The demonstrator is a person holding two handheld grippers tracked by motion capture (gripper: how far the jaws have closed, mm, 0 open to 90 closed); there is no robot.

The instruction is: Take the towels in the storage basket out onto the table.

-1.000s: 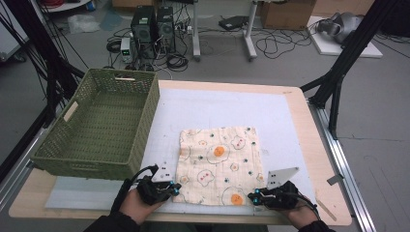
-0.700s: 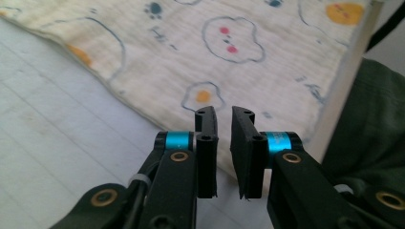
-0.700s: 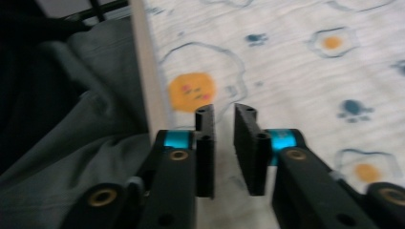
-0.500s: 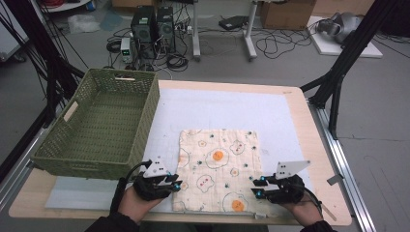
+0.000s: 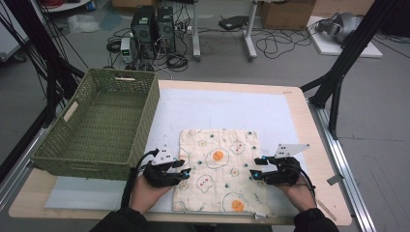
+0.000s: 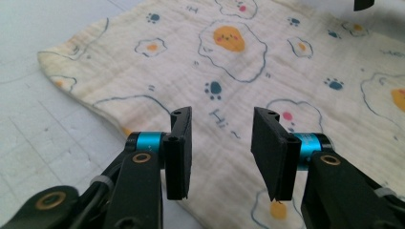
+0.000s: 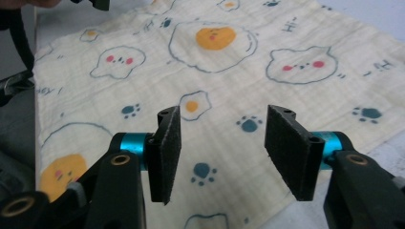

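A cream cloth printed with fried eggs and paw prints lies flat on the white mat near the table's front edge. My left gripper sits at the cloth's left edge and my right gripper at its right edge, both pointing inward. In the left gripper view the gripper hovers over the cloth with its jaws apart. The right gripper likewise stands over the cloth. Both pairs of jaws have just been opening, and no fabric is between the pads.
A green woven basket stands at the left, its right wall close to my left hand. The white mat stretches beyond the cloth toward the far edge. Computers and cables lie on the floor behind the table.
Both grippers were shut at the cloth's near corners and now stand open. Both hands have shifted away from the table's front edge, along the cloth's sides.
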